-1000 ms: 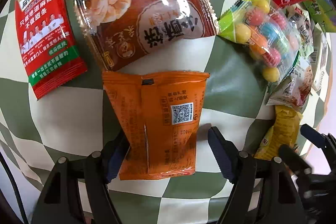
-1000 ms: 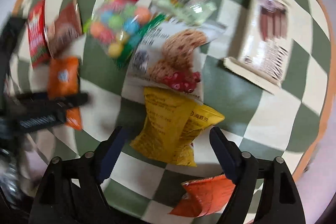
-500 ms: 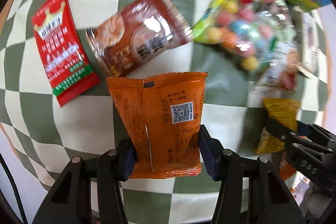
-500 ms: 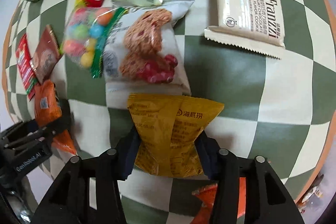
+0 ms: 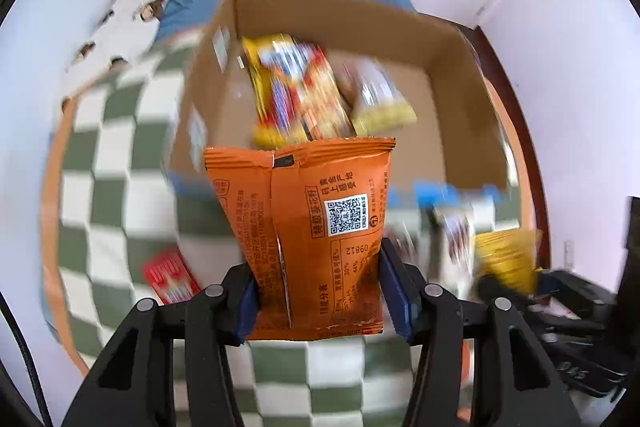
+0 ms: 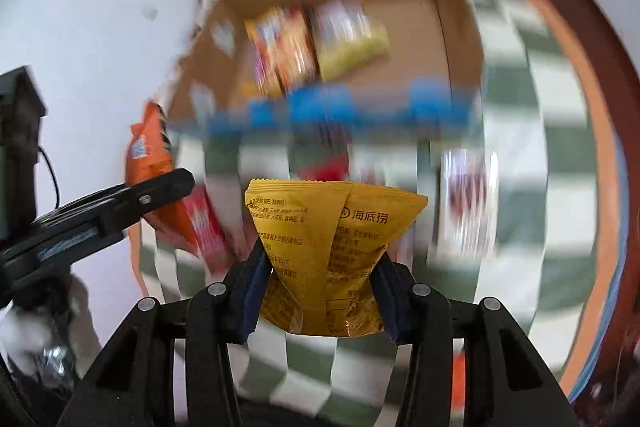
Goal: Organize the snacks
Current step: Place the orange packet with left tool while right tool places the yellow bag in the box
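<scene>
The left wrist view shows the left gripper [image 5: 320, 301] with its fingers [image 5: 244, 303] just closed on the lower end of an orange snack packet [image 5: 308, 223], held off the checkered table [image 5: 108, 163] in front of an open cardboard box [image 5: 460, 59] that already holds a few packets. In the right wrist view the right gripper [image 6: 320, 301] has likewise just closed, pinching a yellow snack packet [image 6: 328, 231] at its bottom so the film bunches into a waist. Both pouches look light, soft and crinkly with slick foil, so I'd judge a hold across the lower body, well inside the seam, safest against slipping or crushing the contents.
</scene>
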Motion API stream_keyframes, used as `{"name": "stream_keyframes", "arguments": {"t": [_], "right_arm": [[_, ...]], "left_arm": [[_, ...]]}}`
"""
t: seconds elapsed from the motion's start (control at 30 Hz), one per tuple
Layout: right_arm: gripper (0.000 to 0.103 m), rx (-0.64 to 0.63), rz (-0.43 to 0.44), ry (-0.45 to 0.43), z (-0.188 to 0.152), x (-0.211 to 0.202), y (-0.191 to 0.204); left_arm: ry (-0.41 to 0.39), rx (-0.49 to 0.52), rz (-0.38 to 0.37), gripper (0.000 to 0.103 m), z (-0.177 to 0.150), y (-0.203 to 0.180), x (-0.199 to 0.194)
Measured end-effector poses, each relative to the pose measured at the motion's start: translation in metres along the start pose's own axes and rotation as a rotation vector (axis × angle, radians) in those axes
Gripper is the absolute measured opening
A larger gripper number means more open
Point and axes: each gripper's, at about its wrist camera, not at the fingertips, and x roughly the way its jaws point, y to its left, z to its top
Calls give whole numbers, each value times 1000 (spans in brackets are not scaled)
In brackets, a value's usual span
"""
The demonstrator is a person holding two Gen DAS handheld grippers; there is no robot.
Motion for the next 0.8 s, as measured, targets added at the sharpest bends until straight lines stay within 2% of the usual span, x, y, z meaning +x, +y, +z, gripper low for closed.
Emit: {"name": "stream_keyframes", "arguments": {"t": [0.07,0.2,0.3,0.43,0.63,0.67,0.7,0.73,0.77,0.8], "right_arm": [[50,-37,-53,-69,44,-2,9],[50,-52,-119,-117,111,-1,8],[50,-54,-160,-114,161,13,-5],[50,-36,-203,-83,212,36,-17],[52,-39,-246,-52,246,79,-32],[66,-37,-255,-44,249,85,-33],[90,-41,-270,-34,251,94,-34],[96,-45,-289,-27,255,97,-35],[96,-49,-294,-26,259,103,-35],[96,-49,-294,-20,260,105,-36]], "left_arm": [[8,-7,42,50,41,19,6],[55,-18,132,50,98,43,36],[81,-16,159,50,117,58,51],[129,-27,149,50,140,62,77],[191,-60,166,52,166,75,109],[192,-75,151,54,170,79,112],[189,-78,138,61,172,79,113],[184,-82,133,66,175,80,114],[173,-82,134,80,177,81,114],[158,-77,128,88,178,80,113]]}}
